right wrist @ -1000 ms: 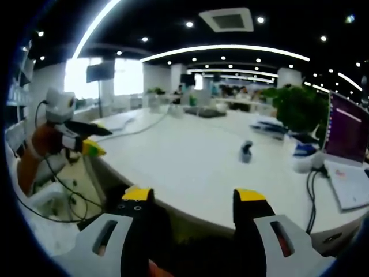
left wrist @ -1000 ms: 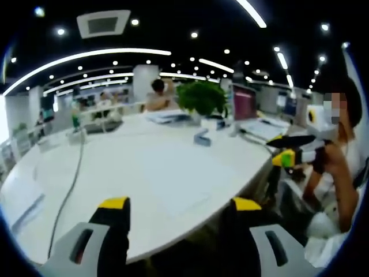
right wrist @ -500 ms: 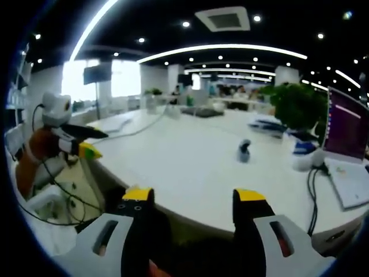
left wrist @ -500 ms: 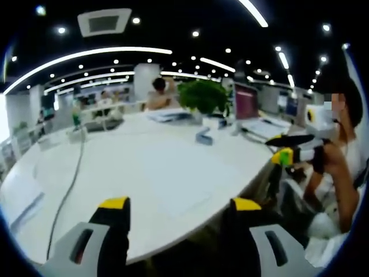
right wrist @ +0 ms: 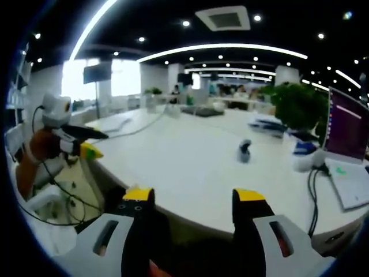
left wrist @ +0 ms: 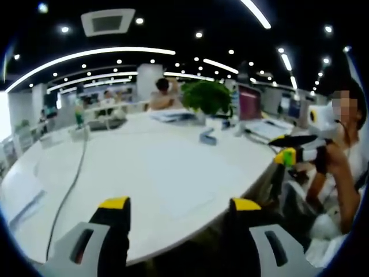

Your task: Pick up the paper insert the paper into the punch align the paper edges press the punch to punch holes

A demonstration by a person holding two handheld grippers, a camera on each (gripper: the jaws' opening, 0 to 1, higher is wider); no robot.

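White table point(left wrist: 144, 167) w/ paper point(left wrist: 181, 199), punch point(right wrist: 244, 151); left hand-held gripper point(left wrist: 179, 209) & right hand-held gripper point(right wrist: 194, 199) both released, empty.

Both views are lit from overhead by curved ceiling light strips point(left wrist: 86, 55) and spot lights. Glare is seen off the white table point(right wrist: 190, 156). Strong window point(right wrist: 101, 75) wash at 10 o'clock. Soft blur throughout; edges are bent by fisheye.

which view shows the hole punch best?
Right gripper view: the punch stands alone on the bare white table, ahead of the open tongs. In the left gripper view it is a smaller blurred shape near the potted plant.
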